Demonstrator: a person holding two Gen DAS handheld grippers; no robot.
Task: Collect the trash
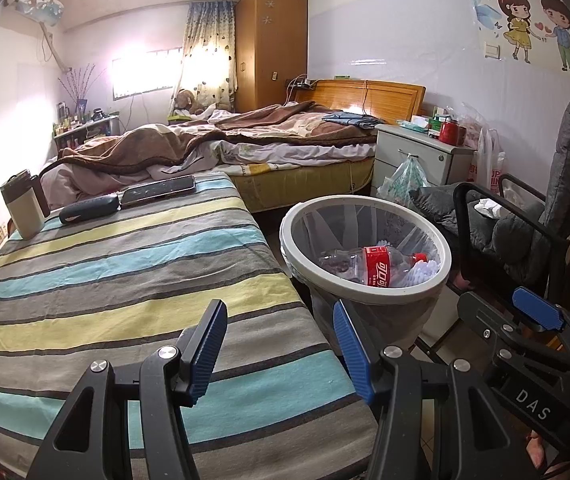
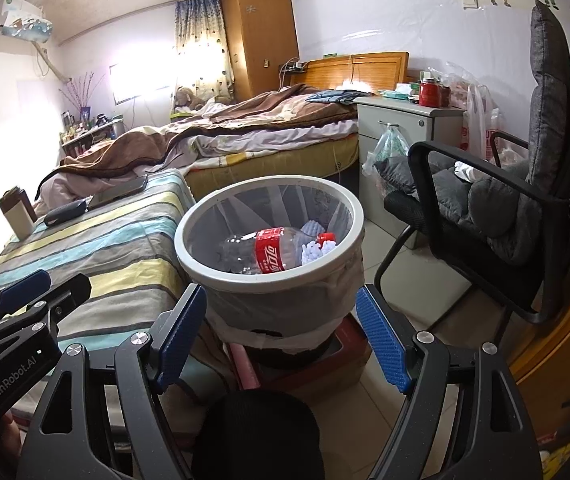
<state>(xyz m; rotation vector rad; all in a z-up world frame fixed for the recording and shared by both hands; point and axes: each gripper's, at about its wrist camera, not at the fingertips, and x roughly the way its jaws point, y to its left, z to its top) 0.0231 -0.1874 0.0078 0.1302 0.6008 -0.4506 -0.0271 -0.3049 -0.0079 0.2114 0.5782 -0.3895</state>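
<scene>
Both grippers hang empty in front of me. The left gripper [image 1: 281, 352] has its fingers [image 1: 209, 350] roughly half apart, nothing between them, over the near end of the striped bench [image 1: 125, 280]. The right gripper [image 2: 281, 340] stands wide, also empty, aimed at the bin [image 2: 205, 264]. The bin sits on the floor just beside the bench, lined with a thin bag, and already holds a bottle [image 2: 265, 250] lying on its side next to some white foam [image 2: 315, 250]. Judgement on handling: the bottle looks empty, so light, thin-walled, springy and slick; I would pinch it at the neck under the red cap, where it is stiffest, not across the belly. The foam would be near weightless and crushable. The bin is a light rigid ring; its rim is the only firm hold, and the liner will slip and tear if pinched alone. I see no clear loose trash on the bench: only a phone [image 1: 159, 190], a dark case [image 1: 89, 208] and a mug [image 1: 23, 204].
</scene>
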